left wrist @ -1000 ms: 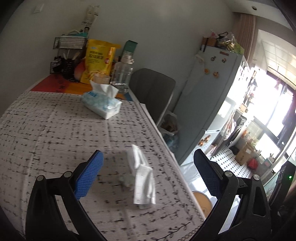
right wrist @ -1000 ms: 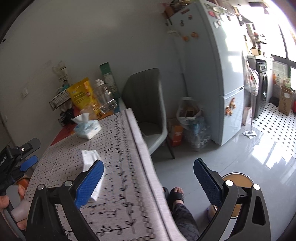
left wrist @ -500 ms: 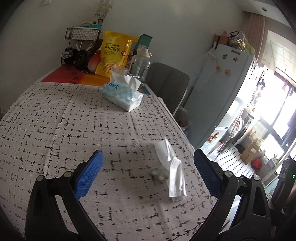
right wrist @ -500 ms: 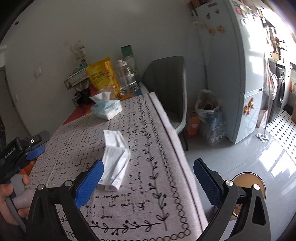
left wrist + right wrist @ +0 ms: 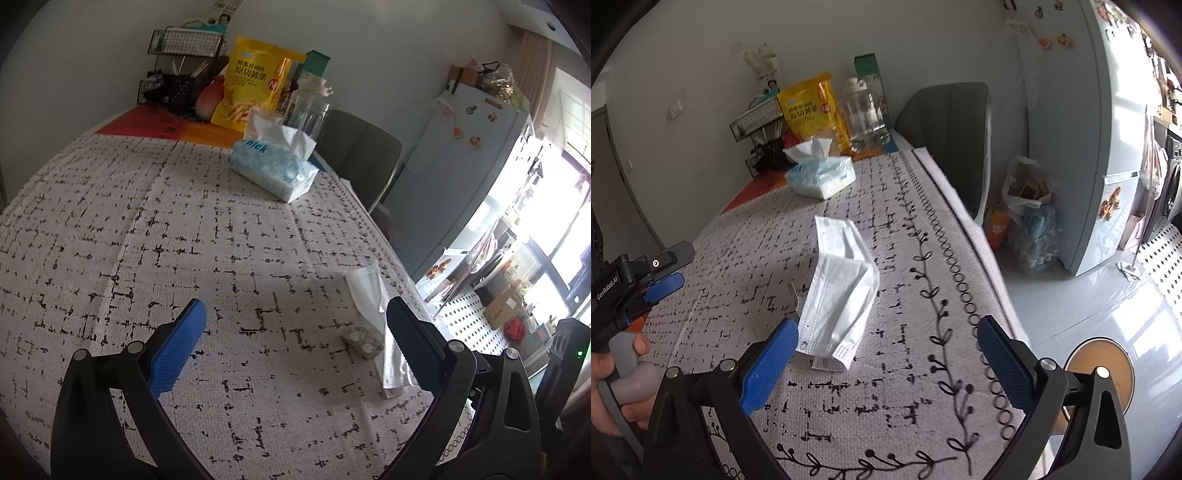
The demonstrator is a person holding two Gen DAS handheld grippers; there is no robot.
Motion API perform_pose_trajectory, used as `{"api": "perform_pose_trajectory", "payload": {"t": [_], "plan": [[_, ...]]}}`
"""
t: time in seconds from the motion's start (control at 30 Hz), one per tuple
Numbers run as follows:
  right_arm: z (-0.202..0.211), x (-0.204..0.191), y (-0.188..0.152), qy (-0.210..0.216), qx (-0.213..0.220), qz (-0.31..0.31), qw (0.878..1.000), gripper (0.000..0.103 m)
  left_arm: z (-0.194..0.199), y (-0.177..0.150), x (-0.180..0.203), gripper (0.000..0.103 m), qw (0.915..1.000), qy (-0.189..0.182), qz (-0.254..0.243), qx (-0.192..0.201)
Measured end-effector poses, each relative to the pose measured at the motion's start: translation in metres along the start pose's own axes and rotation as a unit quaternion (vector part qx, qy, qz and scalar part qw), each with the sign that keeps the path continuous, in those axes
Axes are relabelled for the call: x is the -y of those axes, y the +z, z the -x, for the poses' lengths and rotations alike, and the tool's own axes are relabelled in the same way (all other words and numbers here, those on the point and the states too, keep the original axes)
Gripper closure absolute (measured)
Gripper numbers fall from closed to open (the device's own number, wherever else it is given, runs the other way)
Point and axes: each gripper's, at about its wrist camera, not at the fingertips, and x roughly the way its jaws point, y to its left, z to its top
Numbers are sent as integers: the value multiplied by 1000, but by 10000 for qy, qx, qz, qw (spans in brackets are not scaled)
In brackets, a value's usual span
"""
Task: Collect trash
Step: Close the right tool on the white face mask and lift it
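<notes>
Both the left gripper [image 5: 295, 341] and right gripper [image 5: 886, 356] gape empty above a crumpled, pleated white mask [image 5: 839, 291].

Plain pale wall [image 5: 701, 74] behind table [image 5: 110, 240] with black-patterned cloth. Grey chair [image 5: 953, 122] at table's far right edge. Pale blue fridge [image 5: 1108, 129] with magnets beyond. Glossy grey floor [image 5: 1071, 302]. Bright window [image 5: 569, 206] at right, glare strong.

"GenRobot.AI" on the left tongs [image 5: 663, 284]; "nick" on the tissue pack [image 5: 273, 170].
</notes>
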Motion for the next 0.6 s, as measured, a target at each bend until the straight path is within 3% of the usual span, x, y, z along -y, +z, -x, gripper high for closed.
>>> {"api": "perform_pose_trajectory", "payload": {"t": [0.3, 0.37, 0.43, 0.47, 0.5, 0.6], "plan": [[-41, -22, 3, 341, -431, 178, 9983, 20, -17, -1, -10, 6, 9998, 115, 101, -127], [-54, -27, 3, 350, -621, 265, 9971, 31, -19, -1, -11, 6, 9997, 135, 108, -151], [-61, -27, 3, 313, -724, 240, 9966, 52, -21, -1, -9, 7, 9997, 151, 89, -172], [-62, -27, 3, 340, -731, 231, 9965, 65, -22, 0, -8, 7, 9997, 153, 75, -181], [-63, -26, 3, 355, -807, 226, 9959, 87, -24, 0, -6, 7, 9997, 152, 52, -194], [-59, -16, 5, 391, -711, 105, 9966, 95, -31, -1, 7, 7, 9996, 108, -78, -265]]}}
